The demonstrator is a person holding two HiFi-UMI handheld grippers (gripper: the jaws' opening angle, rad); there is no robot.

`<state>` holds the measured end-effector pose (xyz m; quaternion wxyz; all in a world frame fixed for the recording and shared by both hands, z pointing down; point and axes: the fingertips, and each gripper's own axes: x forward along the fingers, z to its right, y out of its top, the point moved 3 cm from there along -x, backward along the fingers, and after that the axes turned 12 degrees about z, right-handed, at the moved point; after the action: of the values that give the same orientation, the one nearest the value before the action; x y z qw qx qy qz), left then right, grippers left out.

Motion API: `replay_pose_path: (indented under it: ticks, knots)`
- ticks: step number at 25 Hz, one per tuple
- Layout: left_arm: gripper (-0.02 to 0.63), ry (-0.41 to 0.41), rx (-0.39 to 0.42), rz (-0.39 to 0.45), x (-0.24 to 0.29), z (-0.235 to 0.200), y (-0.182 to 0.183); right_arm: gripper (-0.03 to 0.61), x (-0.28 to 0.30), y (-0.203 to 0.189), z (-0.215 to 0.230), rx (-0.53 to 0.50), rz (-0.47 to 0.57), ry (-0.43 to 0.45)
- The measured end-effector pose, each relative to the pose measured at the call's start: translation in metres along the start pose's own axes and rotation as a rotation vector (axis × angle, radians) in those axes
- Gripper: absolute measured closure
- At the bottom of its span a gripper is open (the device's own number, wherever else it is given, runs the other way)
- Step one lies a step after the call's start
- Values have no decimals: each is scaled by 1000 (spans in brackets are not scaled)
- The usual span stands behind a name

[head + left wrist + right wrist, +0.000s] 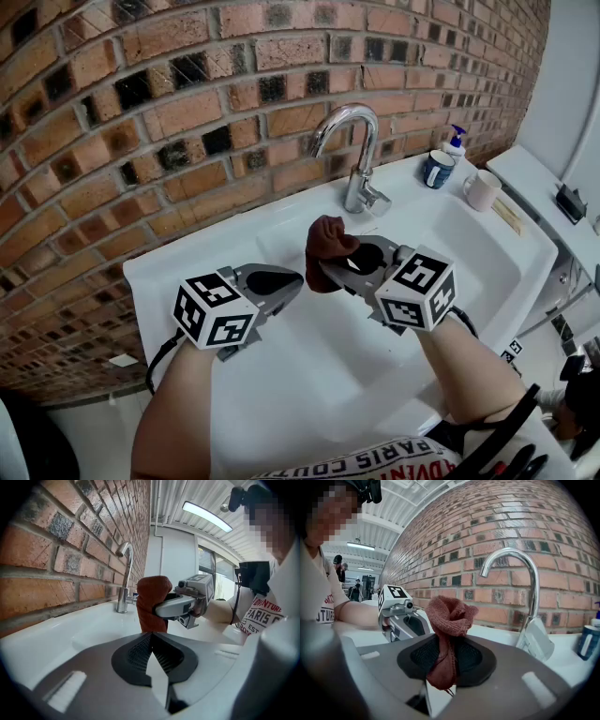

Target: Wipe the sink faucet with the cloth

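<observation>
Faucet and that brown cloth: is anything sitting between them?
Nothing: the head view shows only bare white sink between the cloth, clamped in the right gripper, and the faucet.

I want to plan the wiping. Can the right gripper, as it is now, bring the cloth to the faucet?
Probably yes. The right gripper is shut on the cloth, and only open sink lies between it and the faucet. The left gripper sits off to one side.

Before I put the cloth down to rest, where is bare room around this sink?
Bare: the sink's left rim below the brick wall, and the basin floor. Crowded: right rear corner, with blue cup, white mug and pump bottle.
</observation>
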<state>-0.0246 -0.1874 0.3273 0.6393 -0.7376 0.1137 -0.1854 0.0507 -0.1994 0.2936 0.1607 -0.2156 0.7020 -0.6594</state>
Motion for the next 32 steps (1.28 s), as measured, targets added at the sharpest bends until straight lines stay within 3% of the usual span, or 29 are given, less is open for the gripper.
replay_pose_path:
  ticks: [7,19,32]
  knots:
    - [609,-14,-1,-11,1,3,-2,488,-1,27,4,-48,26,-48]
    - [609,-17,-3,-11,1,3,-2,488,23,126,35,-239,101,-81]
    - [609,-21,-4,-12,1,3,-1,488,39,119,55,-199,78,-110]
